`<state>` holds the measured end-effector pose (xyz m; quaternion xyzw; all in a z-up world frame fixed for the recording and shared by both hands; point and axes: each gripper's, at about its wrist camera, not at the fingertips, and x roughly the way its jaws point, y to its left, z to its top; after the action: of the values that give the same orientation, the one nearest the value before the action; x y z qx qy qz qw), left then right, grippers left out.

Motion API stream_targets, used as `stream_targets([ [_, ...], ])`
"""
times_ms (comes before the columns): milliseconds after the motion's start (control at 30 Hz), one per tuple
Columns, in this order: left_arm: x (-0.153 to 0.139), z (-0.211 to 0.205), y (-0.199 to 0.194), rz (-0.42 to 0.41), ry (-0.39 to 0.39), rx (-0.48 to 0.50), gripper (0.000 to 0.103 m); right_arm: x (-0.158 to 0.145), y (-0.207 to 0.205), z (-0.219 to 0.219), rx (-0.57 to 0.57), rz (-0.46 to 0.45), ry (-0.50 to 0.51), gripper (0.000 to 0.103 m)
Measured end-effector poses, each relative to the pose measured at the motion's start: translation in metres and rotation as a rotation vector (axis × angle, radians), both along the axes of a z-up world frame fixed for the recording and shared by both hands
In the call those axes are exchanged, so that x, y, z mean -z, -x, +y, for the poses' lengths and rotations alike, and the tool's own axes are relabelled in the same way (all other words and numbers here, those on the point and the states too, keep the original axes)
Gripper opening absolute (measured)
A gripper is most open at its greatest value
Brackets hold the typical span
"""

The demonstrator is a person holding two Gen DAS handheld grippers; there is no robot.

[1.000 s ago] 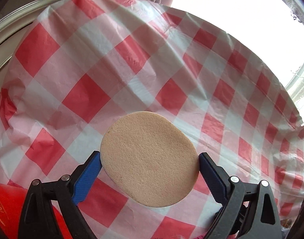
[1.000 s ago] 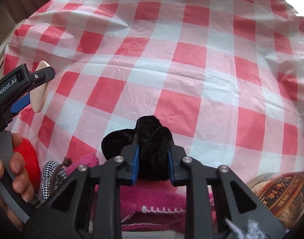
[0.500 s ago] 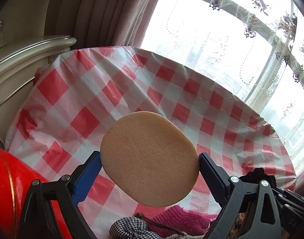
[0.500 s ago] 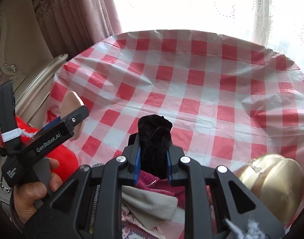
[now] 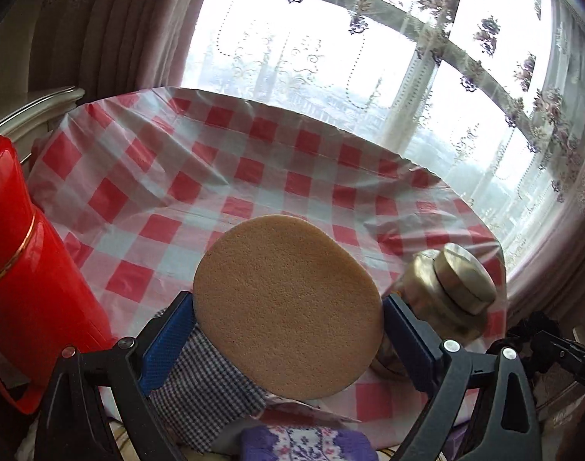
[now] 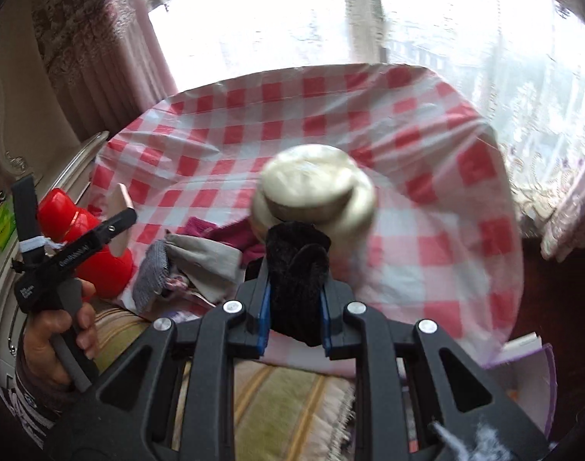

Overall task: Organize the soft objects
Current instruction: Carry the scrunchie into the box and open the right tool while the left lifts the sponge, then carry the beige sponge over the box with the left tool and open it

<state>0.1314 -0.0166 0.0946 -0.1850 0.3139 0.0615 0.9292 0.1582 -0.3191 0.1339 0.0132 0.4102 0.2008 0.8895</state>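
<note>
My left gripper [image 5: 288, 326] is shut on a flat oval tan sponge [image 5: 285, 303], held up in the air above the near table edge. It also shows edge-on in the right wrist view [image 6: 119, 226]. My right gripper [image 6: 294, 307] is shut on a black fuzzy scrunchie [image 6: 296, 272], also lifted above the near edge. A pile of soft things lies on the table: a checked cloth [image 5: 212, 388], a magenta knit piece [image 6: 219, 230], a grey cloth [image 6: 204, 261], a purple flowered item [image 5: 304, 441].
A red thermos [image 5: 27, 276] stands at the left. A gold-lidded jar [image 5: 446, 292] stands at the near right of the red-checked tablecloth [image 5: 223, 161]. A striped cushion [image 6: 277, 395] lies below the table edge. Window and curtains lie behind.
Both grippers have risen and pulled back from the table with their objects still held; the views now take in the whole table, the window and the jar.
</note>
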Motion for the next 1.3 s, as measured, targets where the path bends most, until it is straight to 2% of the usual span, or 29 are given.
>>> stream_targets([
  [200,-0.01,-0.062,0.009,-0.007,-0.003,0.16,0.096,0.03,0.03,-0.12,0.248,0.085,0.009,0.024],
  [367,-0.01,-0.111,0.012,0.012,-0.026,0.272,0.096,0.064,0.045,-0.192,0.404,0.162,-0.016,0.024],
  [500,-0.009,-0.147,0.016,0.023,-0.052,0.349,0.096,0.091,0.045,-0.228,0.479,0.208,-0.061,0.024],
  [700,-0.005,-0.191,0.019,0.049,-0.085,0.448,0.097,0.122,0.032,-0.248,0.508,0.246,-0.088,0.024],
  [767,-0.002,-0.202,0.019,0.059,-0.091,0.472,0.097,0.133,0.027,-0.255,0.512,0.26,-0.089,0.033],
  [800,-0.001,-0.208,0.019,0.064,-0.096,0.486,0.097,0.141,0.025,-0.258,0.505,0.282,-0.088,0.042],
  [833,0.0,-0.215,0.018,0.069,-0.101,0.501,0.097,0.148,0.024,-0.262,0.507,0.306,-0.083,0.062],
  [867,0.002,-0.222,0.018,0.074,-0.107,0.516,0.097,0.154,0.024,-0.266,0.516,0.317,-0.081,0.074],
  [1033,0.008,-0.263,0.018,0.101,-0.117,0.632,0.097,0.164,0.04,-0.286,0.552,0.339,-0.091,0.076],
  [1300,0.019,-0.343,0.014,0.133,-0.124,0.835,0.097,0.14,0.085,-0.32,0.651,0.286,-0.067,0.083],
])
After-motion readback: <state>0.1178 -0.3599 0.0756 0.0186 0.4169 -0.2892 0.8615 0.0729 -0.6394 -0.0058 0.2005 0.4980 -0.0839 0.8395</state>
